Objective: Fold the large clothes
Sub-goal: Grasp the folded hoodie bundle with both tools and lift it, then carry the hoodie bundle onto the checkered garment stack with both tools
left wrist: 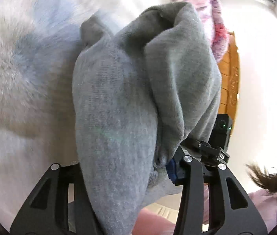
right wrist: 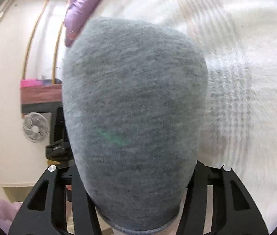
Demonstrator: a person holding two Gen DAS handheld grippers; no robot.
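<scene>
Underneath everything there's a fluffy white blanket (left wrist: pixel 11 82), pretty blurry, with a pale blue patch (left wrist: pixel 46 29) on it. A pink-and-purple fuzzy throw (left wrist: pixel 214 13) lies at its far right edge.

Past my work I see a white electric fan (right wrist: pixel 34 127) by the wall, a purple quilt (right wrist: pixel 81 9), and perhaps a wooden door (left wrist: pixel 229 74).

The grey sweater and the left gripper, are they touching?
Touching. In the left wrist view the grey sweater bunches up between the left gripper's fingers and drapes over them, with no gap.
</scene>
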